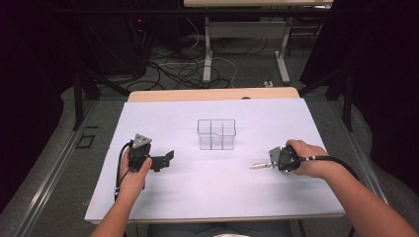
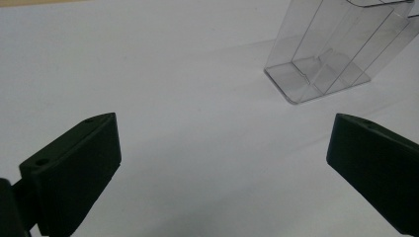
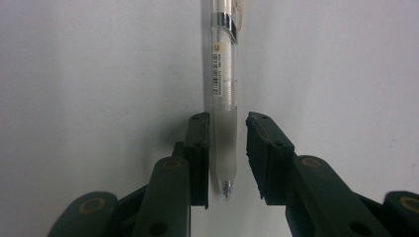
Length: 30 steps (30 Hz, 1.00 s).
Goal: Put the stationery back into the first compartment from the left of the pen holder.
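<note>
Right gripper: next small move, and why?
Probably close the jaws. In the right gripper view the right gripper straddles the clear pen at its frosted grip end, with a gap showing on the right side, so it doesn't look clamped yet. The clear divided organizer stands empty nearby.

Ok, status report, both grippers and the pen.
Left gripper open, empty. Right gripper straddling pen, not yet clamped. Clear organizer mid-table, path unobstructed.

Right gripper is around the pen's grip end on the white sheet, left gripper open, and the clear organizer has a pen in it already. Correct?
Not quite: the clear organizer is empty, as the high view shows. The rest holds: right gripper straddles the pen, left gripper open.
</note>
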Each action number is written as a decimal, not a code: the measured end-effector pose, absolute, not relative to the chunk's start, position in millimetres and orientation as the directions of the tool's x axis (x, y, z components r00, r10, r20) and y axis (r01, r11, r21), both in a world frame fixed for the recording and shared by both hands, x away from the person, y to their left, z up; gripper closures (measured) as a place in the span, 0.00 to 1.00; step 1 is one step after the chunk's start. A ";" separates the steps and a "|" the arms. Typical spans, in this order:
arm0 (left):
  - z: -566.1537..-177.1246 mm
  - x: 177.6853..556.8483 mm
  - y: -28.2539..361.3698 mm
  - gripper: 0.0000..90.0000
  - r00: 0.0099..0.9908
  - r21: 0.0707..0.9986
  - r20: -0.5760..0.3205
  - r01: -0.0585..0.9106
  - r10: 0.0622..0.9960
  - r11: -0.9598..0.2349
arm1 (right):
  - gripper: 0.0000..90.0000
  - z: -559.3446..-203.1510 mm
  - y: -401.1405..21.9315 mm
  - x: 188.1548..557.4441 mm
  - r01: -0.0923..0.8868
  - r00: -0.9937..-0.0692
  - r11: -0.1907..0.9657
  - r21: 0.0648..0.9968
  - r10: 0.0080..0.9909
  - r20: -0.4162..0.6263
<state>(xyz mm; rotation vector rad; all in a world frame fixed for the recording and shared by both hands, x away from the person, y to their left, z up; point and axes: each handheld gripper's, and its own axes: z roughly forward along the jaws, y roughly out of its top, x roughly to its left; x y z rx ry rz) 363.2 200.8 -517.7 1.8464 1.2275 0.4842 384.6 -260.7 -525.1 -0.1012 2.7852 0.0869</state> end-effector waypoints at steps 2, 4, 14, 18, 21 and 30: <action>-517.4 362.9 200.9 0.00 0.447 0.809 -0.126 0.563 0.886 -0.169 | 0.79 -527.3 -261.3 384.7 -0.078 -0.934 0.995 0.060 -0.052 -0.352; -517.3 362.6 200.8 0.00 0.447 0.809 -0.126 0.563 0.885 -0.169 | 0.79 -529.2 -261.3 385.8 -0.088 -0.934 0.994 0.062 -0.061 -0.351; -517.4 361.8 200.8 0.00 0.449 0.813 -0.119 0.556 0.886 -0.172 | 0.88 -530.4 -258.2 385.3 -0.121 -0.927 0.992 0.046 -0.097 -0.361; -517.5 361.9 201.5 0.00 0.446 0.807 -0.126 0.566 0.886 -0.170 | 0.88 -529.3 -257.4 385.9 -0.115 -0.934 0.993 0.030 -0.098 -0.344; -517.9 362.1 201.9 0.00 0.450 0.807 -0.119 0.564 0.885 -0.178 | 0.89 -530.0 -256.4 385.6 -0.126 -0.929 0.992 0.031 -0.107 -0.355; -518.5 362.0 200.4 0.00 0.446 0.811 -0.126 0.561 0.886 -0.167 | 0.89 -526.8 -255.5 383.7 -0.134 -0.918 0.990 0.045 -0.106 -0.383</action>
